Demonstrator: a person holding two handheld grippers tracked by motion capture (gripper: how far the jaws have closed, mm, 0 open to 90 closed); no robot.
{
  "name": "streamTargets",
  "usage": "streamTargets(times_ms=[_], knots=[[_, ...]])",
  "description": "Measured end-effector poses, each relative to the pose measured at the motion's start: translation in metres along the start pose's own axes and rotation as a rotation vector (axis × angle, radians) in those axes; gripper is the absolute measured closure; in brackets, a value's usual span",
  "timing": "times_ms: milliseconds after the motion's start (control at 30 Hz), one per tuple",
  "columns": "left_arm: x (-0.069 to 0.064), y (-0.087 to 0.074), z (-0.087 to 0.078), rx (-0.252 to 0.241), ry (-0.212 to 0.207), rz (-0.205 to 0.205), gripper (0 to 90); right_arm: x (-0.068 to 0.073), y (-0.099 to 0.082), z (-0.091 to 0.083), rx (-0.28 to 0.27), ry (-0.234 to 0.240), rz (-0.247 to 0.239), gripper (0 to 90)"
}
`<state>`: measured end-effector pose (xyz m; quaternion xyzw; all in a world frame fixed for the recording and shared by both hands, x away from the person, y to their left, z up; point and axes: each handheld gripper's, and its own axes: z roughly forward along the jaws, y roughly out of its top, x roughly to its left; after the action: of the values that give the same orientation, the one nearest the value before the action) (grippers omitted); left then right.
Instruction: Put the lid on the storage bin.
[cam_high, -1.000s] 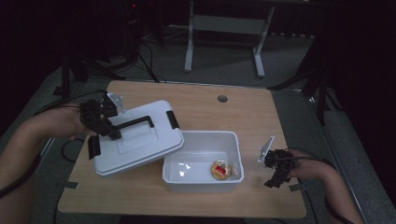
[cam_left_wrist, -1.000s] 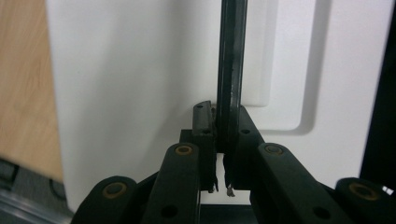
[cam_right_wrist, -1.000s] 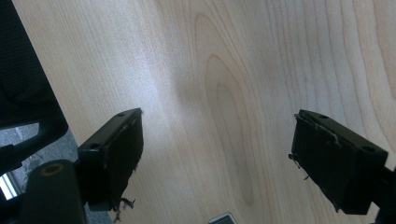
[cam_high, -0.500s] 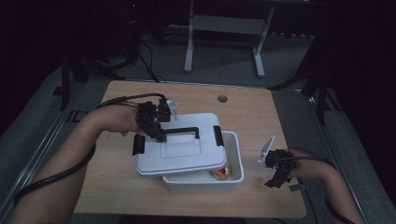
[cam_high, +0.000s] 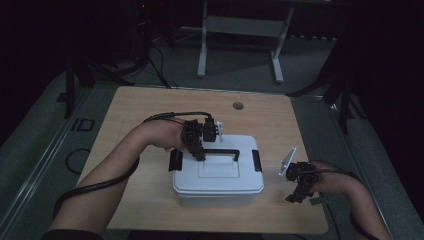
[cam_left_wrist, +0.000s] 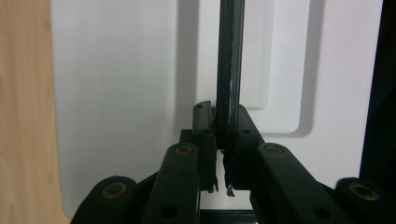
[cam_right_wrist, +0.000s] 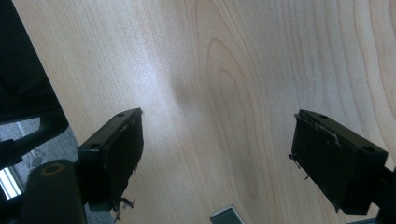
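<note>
White plastic rectangular lid (cam_high: 218, 172) with a slim black carrying handle (cam_high: 220, 151) is sitting squarely over the white plastic bin (cam_high: 218, 199), its edges lining up with the bin's rim, black latches (cam_high: 256, 160) hanging at both short ends. Box and lid are resting near the middle of the pale wooden tabletop (cam_high: 140, 110), a little toward the person's side.

Left tongs (cam_high: 200, 152) are reaching in from the lid's far left corner and pinching the handle bar; in the left gripper view the tongs (cam_left_wrist: 223, 140) are closing tight on the thin black bar (cam_left_wrist: 230, 70), with the lid's flat white surface (cam_left_wrist: 116, 93) lying beyond and a strip of bare wood showing at the left edge.

Right tongs (cam_high: 296, 192) are hovering just right of the box, apart from it, near the tabletop's right front corner. In the right gripper view these tongs (cam_right_wrist: 217, 158) are standing wide apart, gripping nothing, bare wood grain (cam_right_wrist: 224, 70) beneath.

Open room: broad bare wood is running behind the box toward the round cable hole (cam_high: 238, 106), and on the left flank beside the forearm (cam_high: 125, 160). Dark floor is surrounding every tabletop edge.
</note>
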<state>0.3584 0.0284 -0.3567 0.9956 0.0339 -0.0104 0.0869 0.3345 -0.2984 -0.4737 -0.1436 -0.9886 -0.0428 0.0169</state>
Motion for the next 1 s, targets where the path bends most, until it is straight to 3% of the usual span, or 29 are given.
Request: streamTargets(times_ms=[133, 433, 633, 700, 933, 1000], knots=[[0.002, -0.001, 0.006, 0.003, -0.027, -0.013, 83.2, 0.0, 0.0, -0.001, -0.002, -0.003, 0.002, 16.6], [0.006, -0.003, 0.015, 0.018, -0.039, -0.031, 83.0, 0.0, 0.005, 0.001, -0.001, 0.001, -0.003, 16.6], [0.005, -0.002, 0.014, 0.019, -0.036, -0.019, 81.8, 0.0, 0.007, 0.004, -0.002, 0.004, -0.015, 16.6], [0.004, 0.0, 0.014, 0.016, -0.026, -0.012, 74.7, 0.0, 0.007, 0.005, -0.002, 0.005, -0.015, 16.6], [0.004, 0.002, 0.005, -0.034, 0.014, -0.01, 25.4, -0.001, 0.009, 0.006, 0.005, 0.012, -0.006, 16.7], [0.005, 0.001, 0.004, -0.041, 0.015, -0.005, 17.2, -0.001, 0.009, 0.006, 0.005, 0.012, -0.006, 16.6]])
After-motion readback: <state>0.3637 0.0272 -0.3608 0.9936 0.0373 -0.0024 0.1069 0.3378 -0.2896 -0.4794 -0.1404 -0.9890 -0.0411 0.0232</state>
